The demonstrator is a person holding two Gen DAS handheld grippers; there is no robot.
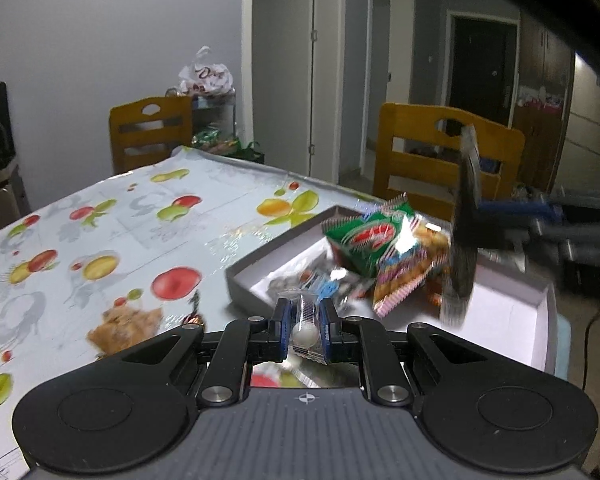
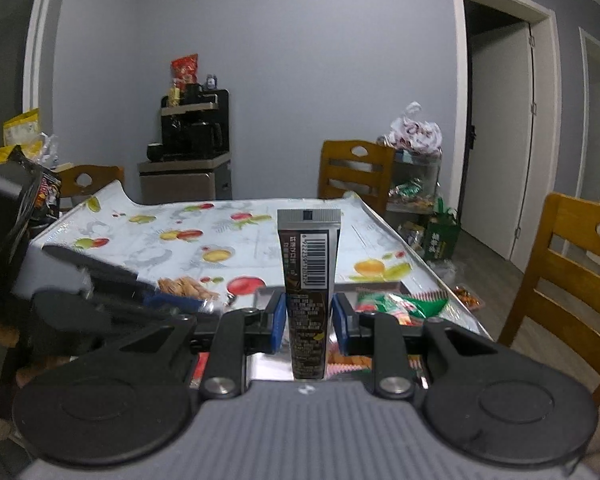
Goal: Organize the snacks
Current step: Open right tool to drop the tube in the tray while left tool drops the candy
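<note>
Right of middle in the left view, the box (image 1: 260,258) already holds a green packet (image 1: 364,240) and other snacks. Left gripper (image 1: 305,326) pinches a small clear candy packet (image 1: 306,330), and right gripper (image 2: 309,316) squeezes a dark stick packet (image 2: 309,276). Both look not yet put away, and one orange snack (image 1: 124,326) lies on the table (image 1: 100,240).

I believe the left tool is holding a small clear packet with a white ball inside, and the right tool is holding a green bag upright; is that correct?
Not quite. The left tool does hold the small clear packet, but the right tool holds a dark sachet with a barcode, upright, as the right wrist view shows. The green bag lies in the box.
</note>
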